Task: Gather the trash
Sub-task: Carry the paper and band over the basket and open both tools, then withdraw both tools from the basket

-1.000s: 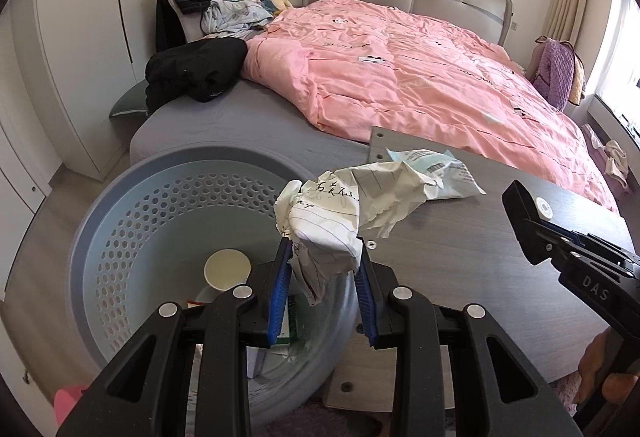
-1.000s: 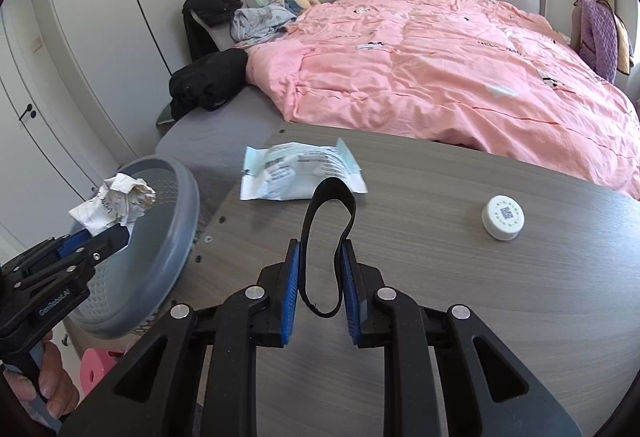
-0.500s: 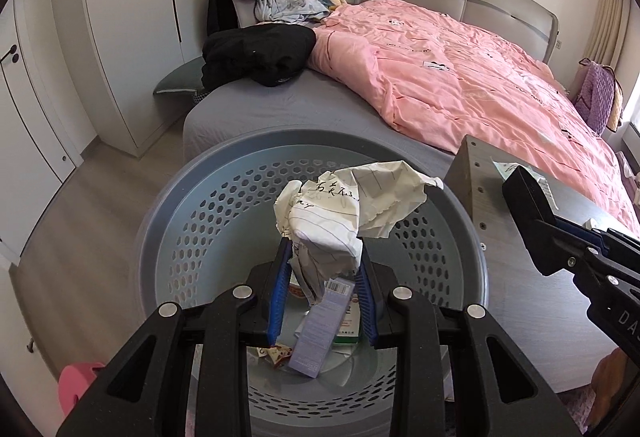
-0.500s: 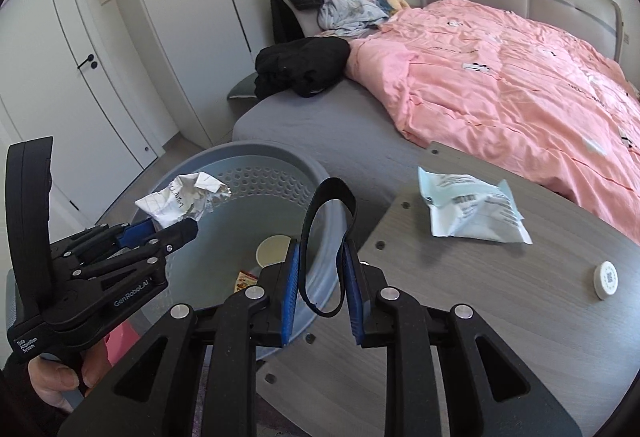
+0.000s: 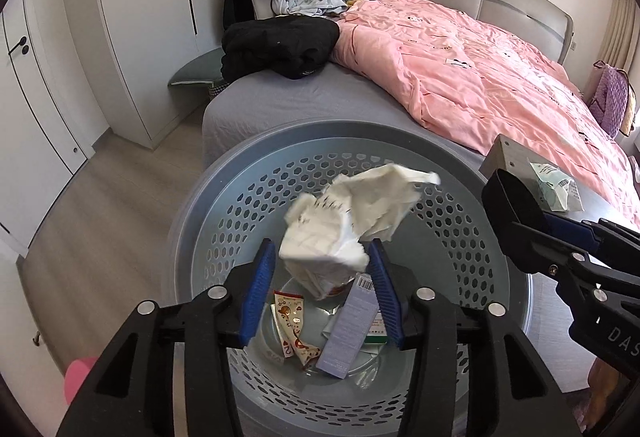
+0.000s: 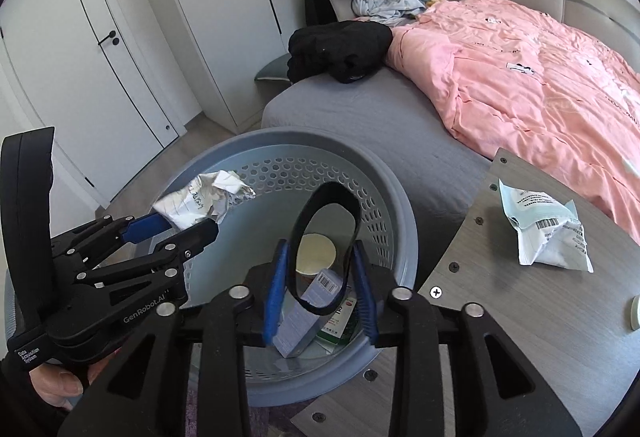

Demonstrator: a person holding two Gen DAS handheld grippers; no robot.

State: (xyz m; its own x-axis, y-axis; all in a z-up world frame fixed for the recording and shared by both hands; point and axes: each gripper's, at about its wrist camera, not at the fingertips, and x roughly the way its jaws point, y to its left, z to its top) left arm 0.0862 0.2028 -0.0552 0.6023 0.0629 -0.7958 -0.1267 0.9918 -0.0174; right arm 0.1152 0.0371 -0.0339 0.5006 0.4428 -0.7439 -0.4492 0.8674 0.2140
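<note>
My left gripper (image 5: 320, 277) is open over the grey perforated bin (image 5: 224, 205). The crumpled white paper (image 5: 352, 217) is loose between its spread jaws and blurred. It also shows in the right wrist view (image 6: 204, 197), at the left gripper's fingertips (image 6: 200, 229) over the bin (image 6: 396, 197). My right gripper (image 6: 320, 281) is open over the bin's near side. A black elastic band (image 6: 326, 221) stands between its spread jaws. The bin holds a paper cup (image 6: 316, 253), boxes (image 5: 348, 329) and a wrapper (image 5: 292, 329).
A grey wood table (image 6: 540, 317) stands right of the bin, with a pale plastic packet (image 6: 544, 233) and a white cap (image 6: 634, 313) on it. Behind is a bed with a pink duvet (image 5: 480, 77) and black clothes (image 5: 280, 45). Wardrobe doors (image 6: 100, 37) line the left.
Both grippers have opened over the bin. The crumpled paper has come loose from the left jaws and the band from the right jaws. Both views have shifted a little further over the bin.
</note>
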